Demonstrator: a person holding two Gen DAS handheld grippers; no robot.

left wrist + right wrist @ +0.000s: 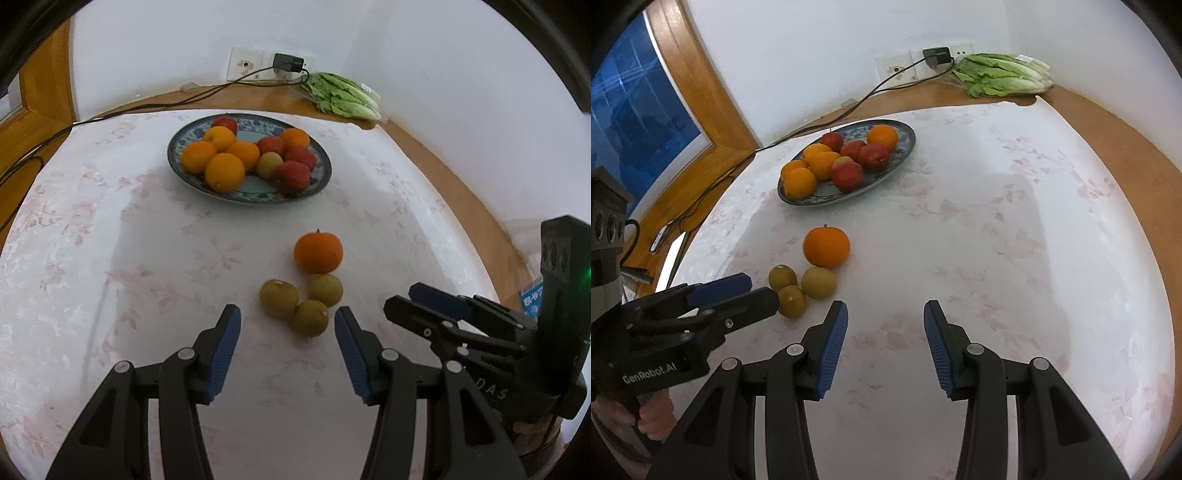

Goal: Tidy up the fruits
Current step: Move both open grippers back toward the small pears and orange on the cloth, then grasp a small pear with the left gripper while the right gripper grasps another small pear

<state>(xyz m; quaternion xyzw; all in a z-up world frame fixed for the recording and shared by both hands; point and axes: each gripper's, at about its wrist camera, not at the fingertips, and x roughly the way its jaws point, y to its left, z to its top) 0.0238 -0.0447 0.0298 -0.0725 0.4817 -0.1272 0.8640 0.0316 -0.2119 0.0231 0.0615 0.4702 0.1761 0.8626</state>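
Hovering: left tool [288, 321] open, empty, by green fruits [309, 317] | right tool [885, 317] open, empty

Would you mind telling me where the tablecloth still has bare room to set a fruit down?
The tablecloth is bare right of the loose orange, and between it and the plate. It is crowded on the plate, full of oranges and red fruits, and around the three greenish fruits beside the left gripper.

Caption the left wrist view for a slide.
Open left gripper above three green fruits and an orange; plate behind.
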